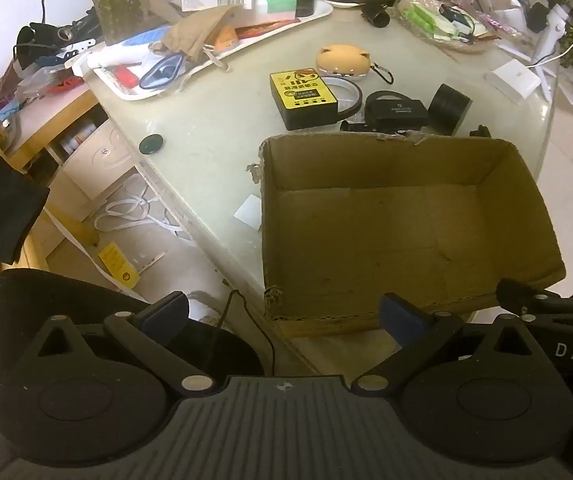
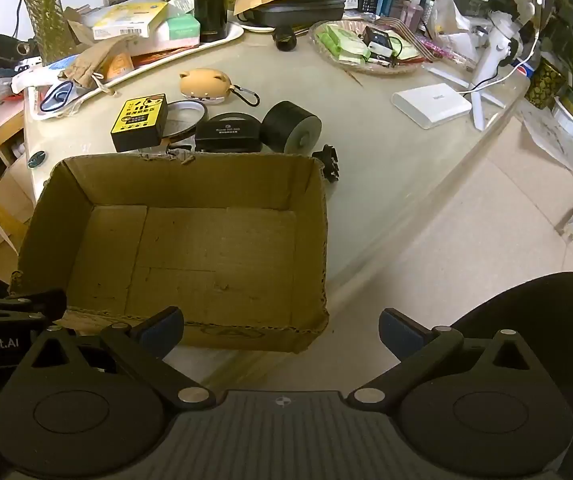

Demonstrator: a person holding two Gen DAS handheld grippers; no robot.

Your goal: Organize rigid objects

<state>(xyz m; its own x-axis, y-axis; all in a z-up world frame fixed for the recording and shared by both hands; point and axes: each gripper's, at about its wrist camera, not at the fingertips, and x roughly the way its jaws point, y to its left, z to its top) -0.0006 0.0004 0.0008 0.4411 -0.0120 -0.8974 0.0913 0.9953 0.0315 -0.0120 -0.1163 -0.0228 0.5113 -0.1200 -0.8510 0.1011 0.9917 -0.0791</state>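
Note:
An empty open cardboard box [image 1: 518, 184] [image 2: 310, 216] sits at the near edge of the pale table. Behind it lie a yellow-topped black device [image 1: 302, 98] [image 2: 139, 122], a clear tape ring [image 1: 348, 90] [image 2: 184, 114], a black case [image 1: 394, 112] [image 2: 227, 133], a black roll [image 1: 448, 106] [image 2: 291, 126], a tan animal-shaped case [image 1: 344, 61] [image 2: 205, 86] and a small black part [image 2: 328, 162]. My left gripper [image 1: 284, 316] is open and empty, at the box's near left corner. My right gripper [image 2: 282, 328] is open and empty, at the box's near right corner.
A cluttered white tray [image 1: 126, 94] [image 2: 222, 40] stands at the back left. A basket of packets [image 2: 326, 54], a white box [image 2: 430, 108] and a white stand [image 2: 490, 52] are at the back right. A dark disc [image 1: 150, 145] lies near the left table edge.

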